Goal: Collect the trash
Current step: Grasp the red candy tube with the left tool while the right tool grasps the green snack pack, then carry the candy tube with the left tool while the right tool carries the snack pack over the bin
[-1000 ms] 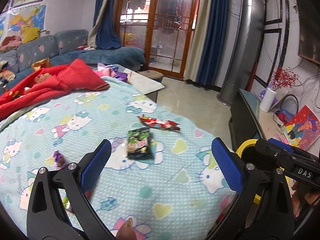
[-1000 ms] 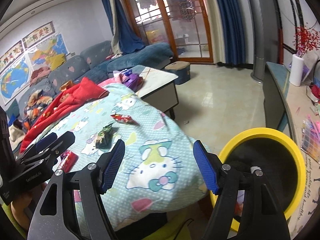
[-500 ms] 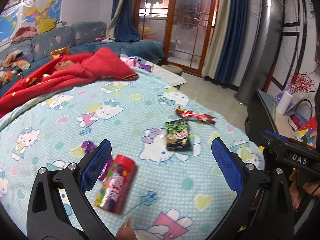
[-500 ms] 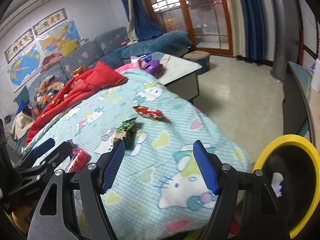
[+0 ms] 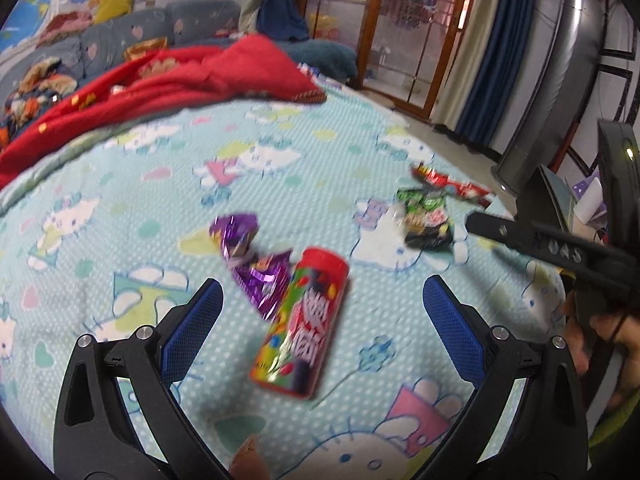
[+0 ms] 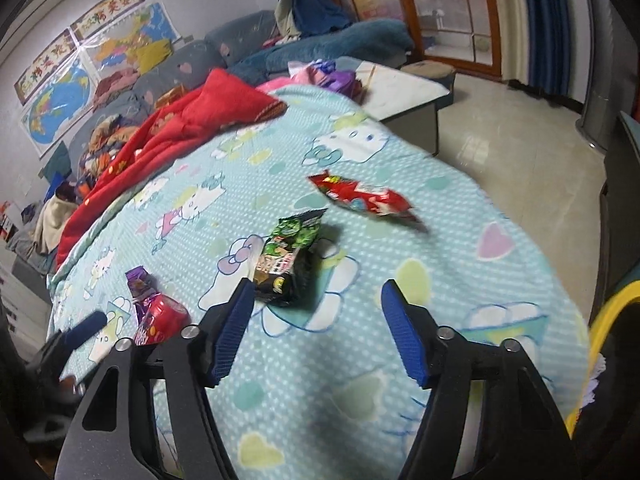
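Left wrist view: the left claw (image 5: 322,312) has swung further over the bed since half a second ago, so the red candy tube (image 5: 302,324) that lay by its left finger now lies between the wide-open fingers, which hold nothing. A crumpled purple wrapper (image 5: 252,258) touches the tube's upper left side. The green snack packet (image 5: 426,216) and the red wrapper (image 5: 450,184) lie further off to the right on the cartoon-cat bedspread (image 5: 132,208), the two just beside each other. The right claw's finger (image 5: 532,240) juts in from the right edge.

Right wrist view: the right claw (image 6: 318,328) has moved closer to the bed; it is spread wide and empty. The green snack packet (image 6: 290,258) lies just ahead of its left fingertip, the red wrapper (image 6: 362,196) beyond it. The yellow-rimmed bin (image 6: 600,320), earlier well in view, now shows only a sliver at the right edge; something pale shows inside, too unclear to name. The candy tube (image 6: 160,318) and purple wrapper (image 6: 138,280) lie at the left.
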`<state>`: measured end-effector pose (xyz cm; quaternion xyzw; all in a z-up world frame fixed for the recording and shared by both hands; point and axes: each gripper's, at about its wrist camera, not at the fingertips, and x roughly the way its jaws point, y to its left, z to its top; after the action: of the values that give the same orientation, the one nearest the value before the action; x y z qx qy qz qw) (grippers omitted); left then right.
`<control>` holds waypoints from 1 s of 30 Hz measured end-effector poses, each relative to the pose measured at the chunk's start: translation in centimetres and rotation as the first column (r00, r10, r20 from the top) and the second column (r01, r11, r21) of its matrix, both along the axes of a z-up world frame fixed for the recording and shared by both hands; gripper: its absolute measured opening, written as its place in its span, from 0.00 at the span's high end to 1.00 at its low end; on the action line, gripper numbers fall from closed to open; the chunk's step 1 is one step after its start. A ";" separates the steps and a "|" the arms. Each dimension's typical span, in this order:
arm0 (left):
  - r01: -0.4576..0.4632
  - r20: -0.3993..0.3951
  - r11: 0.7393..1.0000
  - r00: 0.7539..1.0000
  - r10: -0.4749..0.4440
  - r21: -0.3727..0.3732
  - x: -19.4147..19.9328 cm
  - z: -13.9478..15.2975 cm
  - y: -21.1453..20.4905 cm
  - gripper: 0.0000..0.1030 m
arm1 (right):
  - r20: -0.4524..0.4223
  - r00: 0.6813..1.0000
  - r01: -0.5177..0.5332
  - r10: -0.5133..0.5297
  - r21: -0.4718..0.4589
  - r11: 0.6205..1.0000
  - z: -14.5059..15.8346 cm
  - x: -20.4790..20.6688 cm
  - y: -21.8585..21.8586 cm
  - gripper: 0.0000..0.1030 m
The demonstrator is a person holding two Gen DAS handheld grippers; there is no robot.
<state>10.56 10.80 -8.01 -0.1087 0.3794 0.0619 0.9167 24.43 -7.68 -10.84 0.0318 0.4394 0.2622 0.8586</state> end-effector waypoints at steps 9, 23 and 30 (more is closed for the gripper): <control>0.005 -0.056 0.999 0.998 -0.007 -0.045 -0.1 -1.7 0.4 0.11 | -0.080 0.997 -0.019 0.019 -0.007 1.000 -2.6 2.1 2.7 0.55; 0.027 -0.110 0.999 0.993 -0.029 -0.016 -0.5 -2.7 -0.9 0.48 | -0.084 0.996 -0.008 0.013 0.060 0.998 -2.6 0.8 0.3 0.88; 0.032 -0.118 0.999 0.992 -0.037 -0.040 -0.5 -3.0 -0.8 0.73 | -0.053 0.998 0.018 -0.014 0.071 0.997 -1.8 -0.9 -1.7 0.89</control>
<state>10.02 10.01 -10.99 -0.1155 0.4364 0.0452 0.8912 23.57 -9.35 -12.60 0.0728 0.4520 0.2701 0.8470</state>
